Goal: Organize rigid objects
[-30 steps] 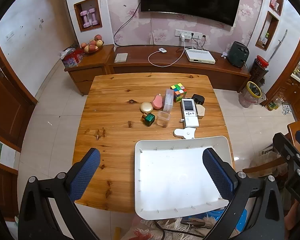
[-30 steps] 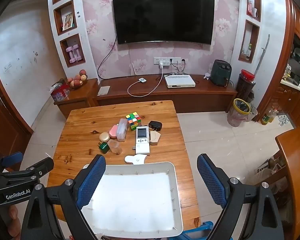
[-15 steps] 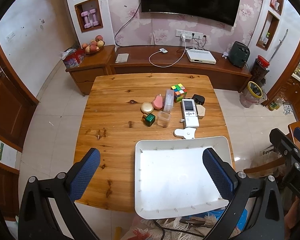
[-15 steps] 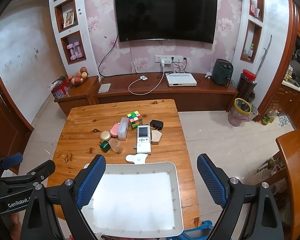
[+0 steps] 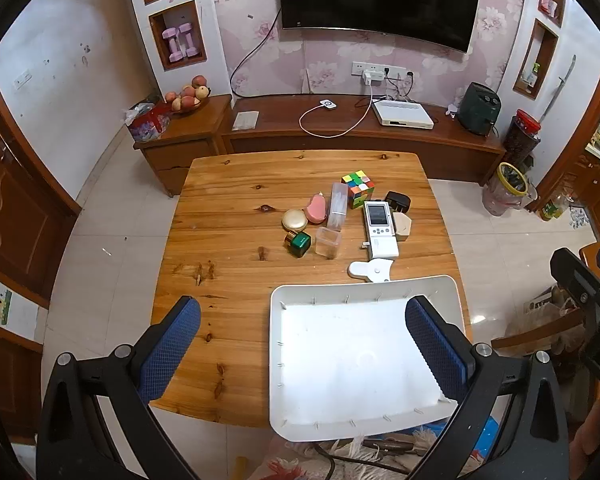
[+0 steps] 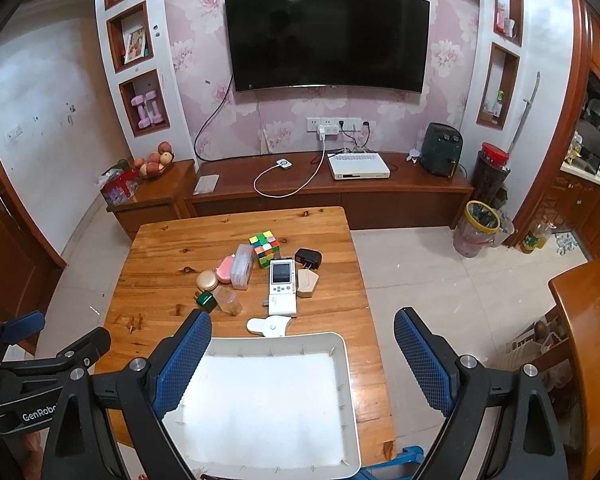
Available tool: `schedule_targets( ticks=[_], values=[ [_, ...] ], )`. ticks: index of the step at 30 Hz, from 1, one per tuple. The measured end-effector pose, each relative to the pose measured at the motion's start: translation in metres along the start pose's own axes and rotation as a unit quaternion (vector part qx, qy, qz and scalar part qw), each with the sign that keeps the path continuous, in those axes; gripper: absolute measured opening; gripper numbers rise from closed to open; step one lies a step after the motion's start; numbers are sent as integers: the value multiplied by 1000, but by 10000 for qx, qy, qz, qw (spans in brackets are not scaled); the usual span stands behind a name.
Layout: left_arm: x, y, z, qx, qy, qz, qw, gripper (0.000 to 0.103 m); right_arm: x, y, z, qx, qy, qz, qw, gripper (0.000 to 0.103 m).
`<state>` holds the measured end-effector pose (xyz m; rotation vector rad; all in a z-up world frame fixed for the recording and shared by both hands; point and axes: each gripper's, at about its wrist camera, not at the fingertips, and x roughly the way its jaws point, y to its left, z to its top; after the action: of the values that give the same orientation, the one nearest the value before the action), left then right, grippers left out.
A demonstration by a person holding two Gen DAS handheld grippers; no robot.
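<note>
A white tray (image 5: 364, 292) (image 6: 276, 340) lies empty at the wooden table's near edge. Beyond it sits a cluster: a Rubik's cube (image 5: 357, 189) (image 6: 265, 249), a white handheld device (image 5: 379, 229) (image 6: 282, 286), a black charger (image 5: 398, 201) (image 6: 308, 258), a beige box (image 5: 402, 227), a gold compact (image 5: 294, 219), a pink case (image 5: 316, 209), a clear long box (image 5: 337, 210), a clear cup (image 5: 328, 242), a green cube (image 5: 299, 243) and a white flat gadget (image 5: 370, 270) (image 6: 269, 325). My left gripper (image 5: 302, 342) and right gripper (image 6: 302, 354) are open, empty, high above the tray.
A wooden TV cabinet (image 6: 328, 192) with a white set-top box (image 6: 358, 166) stands behind the table (image 5: 236, 208). A bin (image 6: 478, 232) stands on the tiled floor at the right. Another wooden counter (image 6: 584, 320) is at the far right.
Both grippers have drifted slightly; the right view has risen and moved back a little. Nothing on the table moved.
</note>
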<state>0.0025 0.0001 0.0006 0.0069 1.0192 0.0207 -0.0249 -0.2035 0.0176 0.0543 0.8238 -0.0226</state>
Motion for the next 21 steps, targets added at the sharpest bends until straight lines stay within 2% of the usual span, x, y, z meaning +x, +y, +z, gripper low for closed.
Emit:
schedule_targets(
  ticks=[21],
  values=[
    [2, -10, -2, 45, 38, -21, 10000, 102, 0, -11, 2, -42, -36, 12, 10000, 93]
  ],
)
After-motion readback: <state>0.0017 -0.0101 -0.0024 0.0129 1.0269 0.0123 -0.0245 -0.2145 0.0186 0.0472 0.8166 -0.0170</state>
